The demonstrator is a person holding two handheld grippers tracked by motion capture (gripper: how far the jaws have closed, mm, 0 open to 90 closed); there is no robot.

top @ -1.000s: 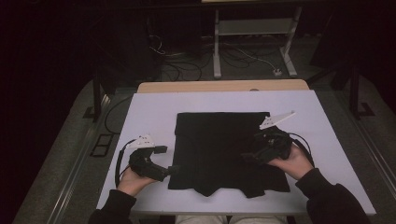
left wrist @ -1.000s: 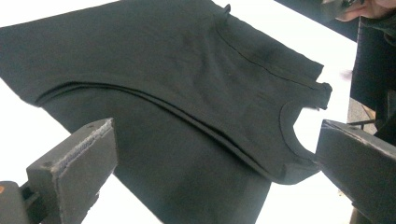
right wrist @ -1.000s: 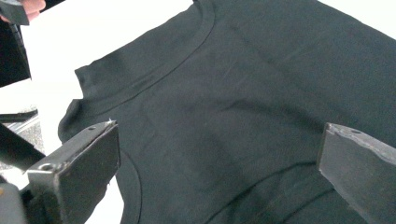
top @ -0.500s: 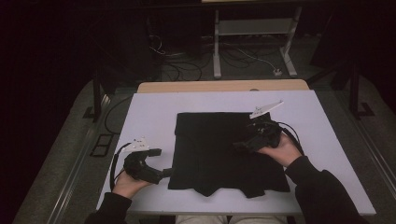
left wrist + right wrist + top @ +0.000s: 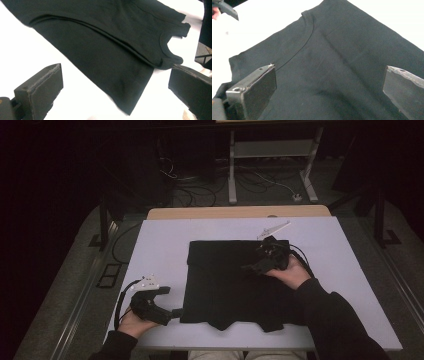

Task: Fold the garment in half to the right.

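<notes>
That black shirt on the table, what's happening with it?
A person is working on a folded black shirt lying flat on a white table, with tongs in each hand. The right tongs hover open over the shirt's far right part. The left tongs sit open at its near left corner. Neither grips it.

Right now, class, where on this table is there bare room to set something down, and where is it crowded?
Free: the strip between the black shirt and the table's far edge, and the left part above the left gripper. A narrower strip runs along the right side. Crowded: the middle, covered by the shirt with the right gripper over it, and the near-left corner.
</notes>
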